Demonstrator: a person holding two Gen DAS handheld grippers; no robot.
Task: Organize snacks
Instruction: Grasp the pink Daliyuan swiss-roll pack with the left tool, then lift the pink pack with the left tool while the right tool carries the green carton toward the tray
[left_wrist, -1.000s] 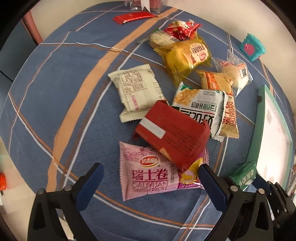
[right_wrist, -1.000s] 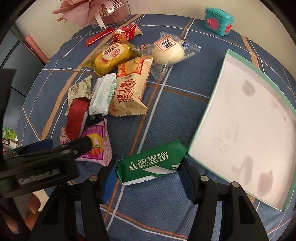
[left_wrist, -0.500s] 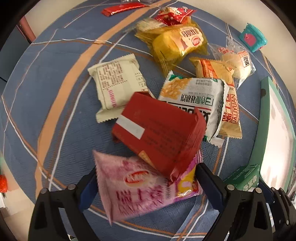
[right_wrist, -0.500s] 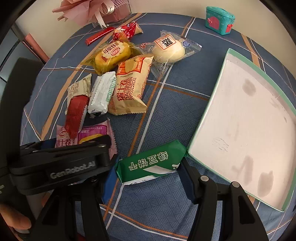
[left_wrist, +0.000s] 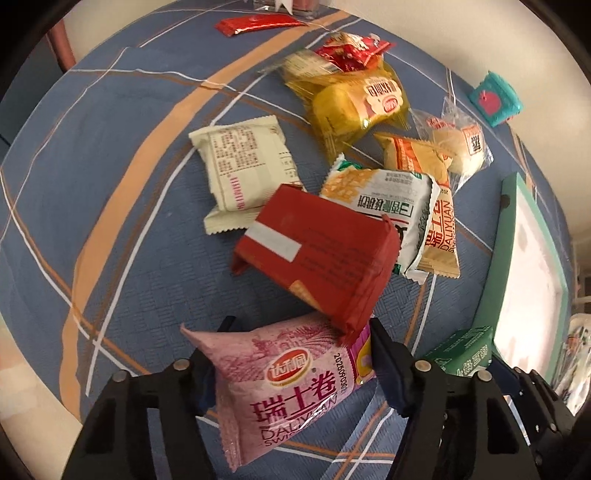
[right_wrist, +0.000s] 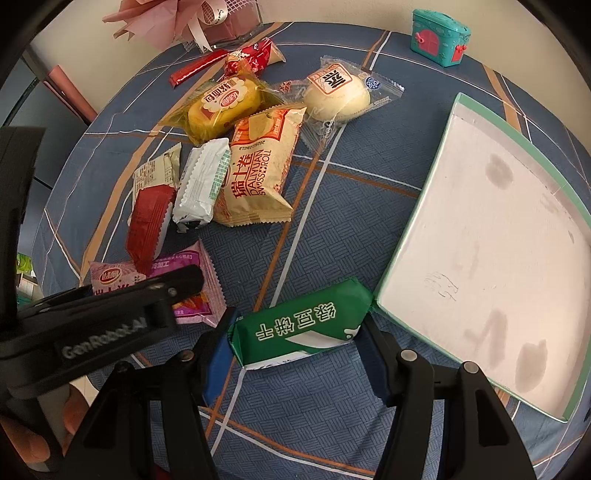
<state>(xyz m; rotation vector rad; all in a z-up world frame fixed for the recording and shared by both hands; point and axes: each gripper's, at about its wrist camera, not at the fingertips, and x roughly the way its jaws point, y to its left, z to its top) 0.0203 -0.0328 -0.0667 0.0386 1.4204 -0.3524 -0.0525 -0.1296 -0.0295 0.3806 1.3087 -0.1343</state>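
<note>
My left gripper (left_wrist: 295, 354) is shut on a pink Swiss roll packet (left_wrist: 284, 380), its far end lying under a red packet (left_wrist: 317, 251). My right gripper (right_wrist: 295, 343) is shut on a green packet (right_wrist: 299, 325) just left of the white tray with a green rim (right_wrist: 391, 269). The tray also shows at the right of the left wrist view (left_wrist: 495, 288). The left gripper shows from the side in the right wrist view (right_wrist: 110, 310), over the pink packet (right_wrist: 184, 266). The green packet shows in the left wrist view (left_wrist: 461, 350).
A pile of snacks lies on the blue plaid cloth: a cream packet (left_wrist: 243, 166), a white-green packet (left_wrist: 384, 206), a tan Swiss roll (right_wrist: 258, 170), a yellow cake (right_wrist: 221, 103), a round bun (right_wrist: 340, 92), red sachets (right_wrist: 195, 66). A teal toy box (right_wrist: 439, 37) and pink bouquet (right_wrist: 184, 18) stand behind.
My left gripper moved forward and closed on the pink packet, lifting its near end. My right gripper kept holding the green packet in place.
</note>
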